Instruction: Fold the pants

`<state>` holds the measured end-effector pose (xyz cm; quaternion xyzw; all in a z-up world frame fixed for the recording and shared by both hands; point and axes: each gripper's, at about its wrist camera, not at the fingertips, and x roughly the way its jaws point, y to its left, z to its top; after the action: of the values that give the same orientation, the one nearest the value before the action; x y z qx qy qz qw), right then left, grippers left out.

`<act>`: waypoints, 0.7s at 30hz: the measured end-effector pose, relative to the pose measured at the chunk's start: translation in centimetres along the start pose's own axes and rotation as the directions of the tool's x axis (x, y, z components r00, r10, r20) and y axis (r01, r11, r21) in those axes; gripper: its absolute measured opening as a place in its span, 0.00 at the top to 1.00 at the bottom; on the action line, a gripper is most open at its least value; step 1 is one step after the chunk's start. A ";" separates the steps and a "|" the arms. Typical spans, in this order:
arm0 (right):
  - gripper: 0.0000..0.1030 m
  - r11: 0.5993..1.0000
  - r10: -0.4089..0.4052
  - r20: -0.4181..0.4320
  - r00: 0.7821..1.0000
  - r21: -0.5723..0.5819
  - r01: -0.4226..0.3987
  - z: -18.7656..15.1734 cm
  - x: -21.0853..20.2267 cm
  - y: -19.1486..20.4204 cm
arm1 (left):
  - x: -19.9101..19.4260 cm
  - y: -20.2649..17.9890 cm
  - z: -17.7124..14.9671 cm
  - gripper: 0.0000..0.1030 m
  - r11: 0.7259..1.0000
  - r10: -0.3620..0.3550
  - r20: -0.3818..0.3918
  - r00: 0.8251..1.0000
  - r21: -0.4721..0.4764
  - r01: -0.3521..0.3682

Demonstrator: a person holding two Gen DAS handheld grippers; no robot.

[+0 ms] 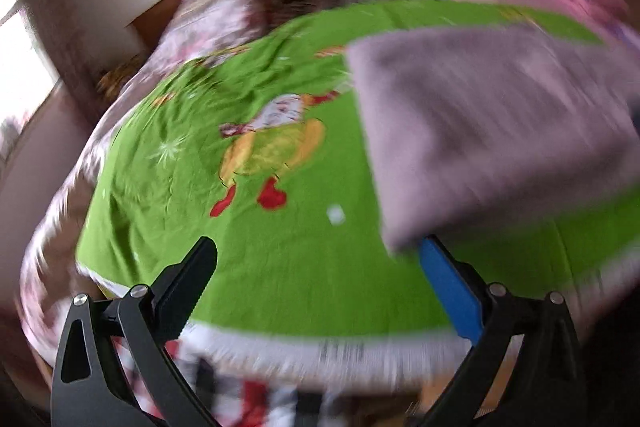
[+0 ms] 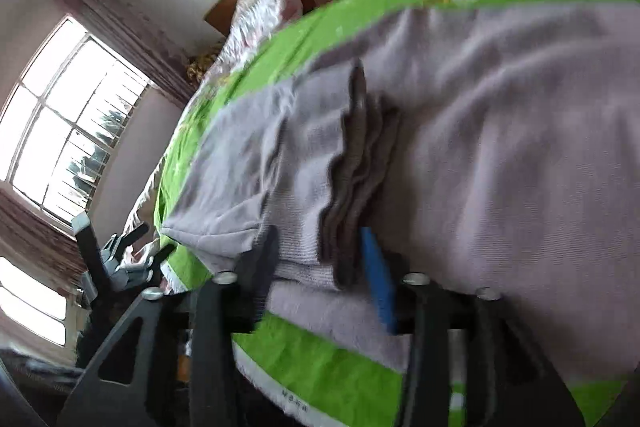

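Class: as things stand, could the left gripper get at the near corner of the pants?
Probably yes. The left gripper stands open, nothing between its fingers, and the pants corner lies bare on the green blanket just beyond its blue finger.

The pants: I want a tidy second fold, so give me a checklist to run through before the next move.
1. Left gripper empty: ok; its jaws stand wide apart over the green blanket, nothing between them.
2. Right gripper released: cannot tell; the layered edge sits between the fingers, and blur hides whether the pads touch it.
3. Pants lying on the blanket: ok.
4. First fold made: ok; stacked layers show at the folded edge.
5. Layers lined up: not ok; the edges are stepped and wavy.
6. Fabric smooth: cannot tell; both views are blurred.
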<state>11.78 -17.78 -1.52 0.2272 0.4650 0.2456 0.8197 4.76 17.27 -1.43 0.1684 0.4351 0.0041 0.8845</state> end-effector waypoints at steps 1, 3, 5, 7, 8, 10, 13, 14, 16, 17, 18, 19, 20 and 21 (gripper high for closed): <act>0.55 0.999 -0.030 0.029 0.999 -0.039 0.031 0.1 -0.7 0.4 | -1.4 0.2 -0.1 0.02 1.000 -0.015 0.011 1.000 0.023 0.015; 0.55 0.985 -0.081 0.070 0.994 -0.146 0.090 0.9 -1.1 1.6 | -3.6 1.1 1.0 0.02 0.998 -0.054 0.071 0.996 -0.011 0.055; 0.55 0.958 -0.091 0.096 0.991 -0.265 0.114 2.3 -0.1 3.7 | -5.7 2.3 4.0 0.02 0.989 -0.086 0.213 0.973 -0.099 0.109; 0.55 0.915 -0.114 0.086 0.990 -0.378 0.138 3.7 2.0 5.9 | -5.8 2.6 7.1 0.02 0.961 -0.164 0.307 0.938 -0.164 0.222; 0.54 0.889 -0.136 0.079 0.988 -0.429 0.157 4.4 3.2 6.9 | -5.2 2.3 8.8 0.02 0.941 -0.205 0.325 0.923 -0.193 0.277; 0.50 0.832 -0.200 0.066 0.978 -0.515 0.205 5.7 6.0 8.8 | -2.0 0.7 12.9 0.02 0.904 -0.283 0.270 0.920 -0.245 0.350; 0.49 0.807 -0.210 0.010 0.978 -0.563 0.179 6.6 8.7 9.6 | 3.5 -2.2 17.0 0.02 0.874 -0.392 0.204 0.897 -0.222 0.433; 0.44 0.807 -0.210 -0.007 0.978 -0.566 0.170 6.6 9.3 9.3 | 4.9 -2.9 17.5 0.02 0.880 -0.390 0.178 0.903 -0.215 0.423; 0.40 0.806 -0.248 -0.046 0.968 -0.563 0.180 6.5 10.5 8.1 | 8.7 -3.8 17.9 0.02 0.921 -0.325 0.078 0.943 -0.202 0.334; 0.40 0.808 -0.221 -0.045 0.974 -0.568 0.157 6.1 10.5 7.3 | 10.3 -3.9 17.6 0.02 0.925 -0.318 0.025 0.948 -0.213 0.315; 0.40 0.811 -0.185 -0.041 0.982 -0.571 0.129 5.8 10.1 7.0 | 12.2 -3.8 16.8 0.02 0.922 -0.322 -0.026 0.946 -0.237 0.307; 0.40 0.820 -0.156 -0.053 0.986 -0.564 0.099 5.6 10.0 6.5 | 12.6 -4.1 16.3 0.02 0.921 -0.324 -0.012 0.946 -0.231 0.313; 0.40 0.823 -0.143 -0.055 0.988 -0.561 0.088 5.5 10.0 6.3 | 12.4 -4.2 15.9 0.02 0.926 -0.316 0.023 0.948 -0.211 0.314; 0.40 0.821 -0.140 -0.049 0.989 -0.564 0.089 5.4 9.9 6.3 | 12.3 -4.2 15.8 0.02 0.926 -0.315 0.029 0.948 -0.208 0.314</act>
<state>19.72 -7.63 -1.68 -0.0627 0.4209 0.3311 0.8422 24.00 10.51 -3.17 0.0021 0.4558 -0.0915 0.8854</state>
